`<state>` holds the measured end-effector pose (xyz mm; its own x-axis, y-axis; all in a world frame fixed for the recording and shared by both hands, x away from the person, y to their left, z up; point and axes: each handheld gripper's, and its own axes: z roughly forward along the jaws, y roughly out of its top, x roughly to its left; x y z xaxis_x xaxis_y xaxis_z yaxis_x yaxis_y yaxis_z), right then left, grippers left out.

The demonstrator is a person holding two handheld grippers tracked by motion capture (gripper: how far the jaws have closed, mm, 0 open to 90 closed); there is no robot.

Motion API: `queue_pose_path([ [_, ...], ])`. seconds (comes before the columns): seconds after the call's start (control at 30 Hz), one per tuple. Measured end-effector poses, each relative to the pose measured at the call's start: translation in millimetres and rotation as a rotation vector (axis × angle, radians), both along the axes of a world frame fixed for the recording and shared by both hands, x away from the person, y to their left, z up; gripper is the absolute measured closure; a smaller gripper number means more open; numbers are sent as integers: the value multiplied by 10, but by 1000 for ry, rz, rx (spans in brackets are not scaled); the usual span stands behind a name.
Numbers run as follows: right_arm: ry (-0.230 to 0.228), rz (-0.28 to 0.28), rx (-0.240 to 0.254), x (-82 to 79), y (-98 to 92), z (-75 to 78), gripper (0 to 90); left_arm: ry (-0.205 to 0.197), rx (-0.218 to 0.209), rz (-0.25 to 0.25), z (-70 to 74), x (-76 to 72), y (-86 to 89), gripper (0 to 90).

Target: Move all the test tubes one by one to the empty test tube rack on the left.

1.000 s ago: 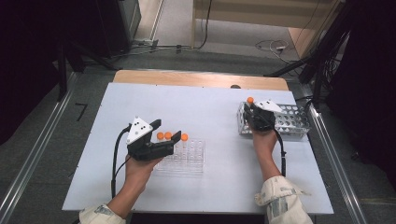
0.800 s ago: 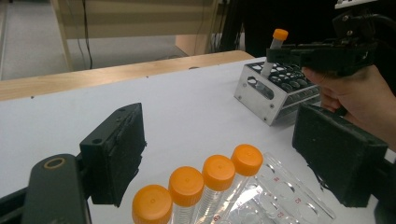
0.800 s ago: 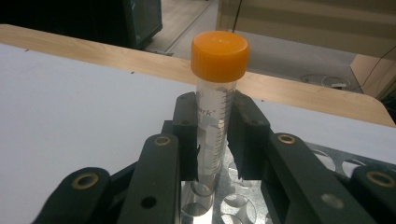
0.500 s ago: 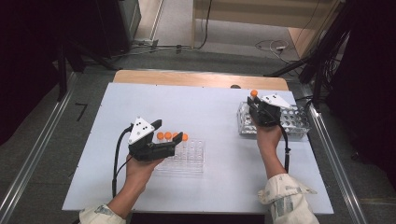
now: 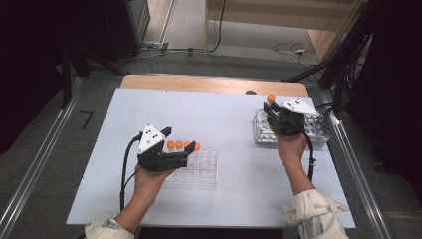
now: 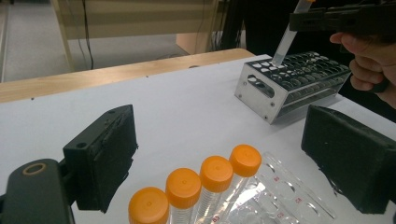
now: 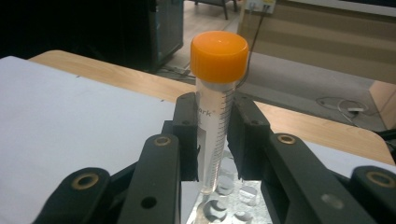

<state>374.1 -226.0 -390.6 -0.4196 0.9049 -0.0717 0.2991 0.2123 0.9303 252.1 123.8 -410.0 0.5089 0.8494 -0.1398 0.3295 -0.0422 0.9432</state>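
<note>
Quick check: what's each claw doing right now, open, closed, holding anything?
Left claw: open, empty, by the orange-capped tubes in the clear rack.
Right claw: shut on an orange-capped tube over the metal rack.

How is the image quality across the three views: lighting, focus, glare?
High view: white table evenly lit, surroundings dark, slightly soft. Left gripper view: orange-capped tubes sharp, clear rack glinting. Right gripper view: held tube crisp between the right claw, background blurred.

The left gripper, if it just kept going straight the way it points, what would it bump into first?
Probably the orange-capped tubes in the clear rack, which stand right between the open left gripper's jaws. The metal rack lies farther on.
</note>
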Motion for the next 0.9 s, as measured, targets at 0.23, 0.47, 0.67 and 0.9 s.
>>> queue_pose_path([
  [0.23, 4, 84, 14, -205, 96, 84, 716, -3, 0, -6, 10, -11, -15, 117],
  [0.47, 23, 169, 7, -404, 213, 81, 716, -12, -5, -17, 32, -35, -42, 125],
  [0.67, 49, 234, 5, -573, 279, 26, 716, -19, -3, -47, 53, -49, -123, 139],
  [0.9, 84, 322, 2, -764, 399, -80, 716, -35, -4, -100, 100, -60, -313, 200],
])
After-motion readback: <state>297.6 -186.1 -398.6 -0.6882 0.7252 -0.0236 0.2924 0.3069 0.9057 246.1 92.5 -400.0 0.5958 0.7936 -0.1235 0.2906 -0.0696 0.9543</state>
